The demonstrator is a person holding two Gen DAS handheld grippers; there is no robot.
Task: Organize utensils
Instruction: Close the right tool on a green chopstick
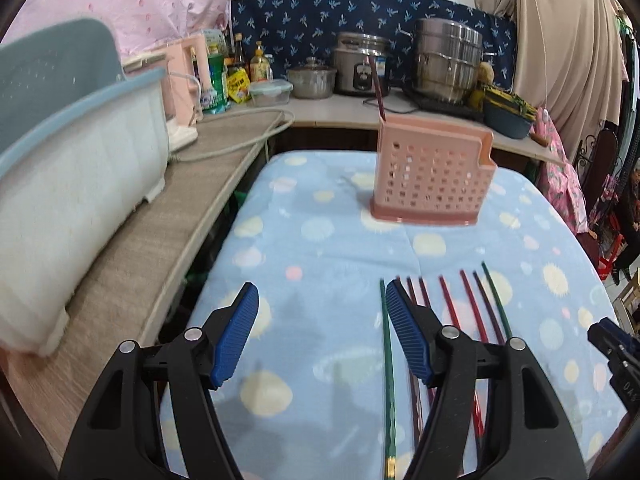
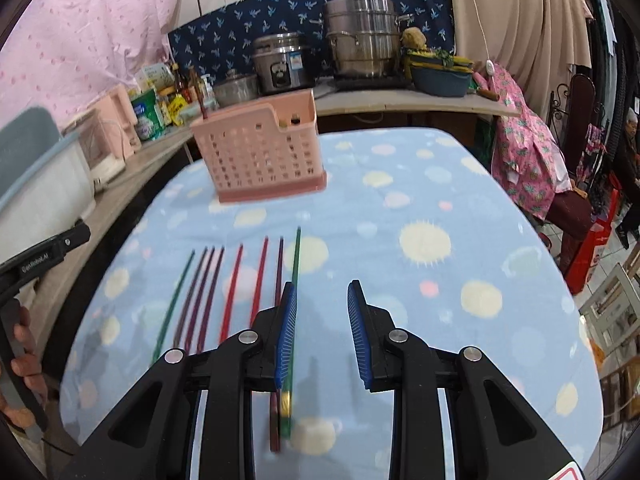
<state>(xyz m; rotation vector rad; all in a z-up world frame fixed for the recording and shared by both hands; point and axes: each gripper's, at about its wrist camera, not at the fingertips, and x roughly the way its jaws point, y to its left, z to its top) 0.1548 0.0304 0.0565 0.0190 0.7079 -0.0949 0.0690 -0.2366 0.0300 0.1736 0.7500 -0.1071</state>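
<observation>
Motion blur softened both views, so the chopsticks [image 2: 236,284] read as smeared coloured rods and an exact count was hard to make. They lay side by side on the tabletop [image 2: 440,300], which was covered in a fleecy pale-blue cloth printed with yellow and white spots. Green ones sat at either end of the row, with dark purple and red between. Their near ends were hidden under the black arms of both tools.

The left tongs [image 1: 322,308] stood wide apart with nothing between the ribbed blue pads; the leftmost green chopstick [image 1: 387,360] passed just inside the right-hand pad. The right tongs [image 2: 322,300] were parted more narrowly and also empty, the rightmost green chopstick [image 2: 296,252] running behind the left-hand pad.

Further back on the cloth stood the pink holder [image 2: 264,148], boxy plastic with square perforations and a darker base. One dark stick [image 1: 378,88] rose from its back corner; what else it held was unclear.
</observation>
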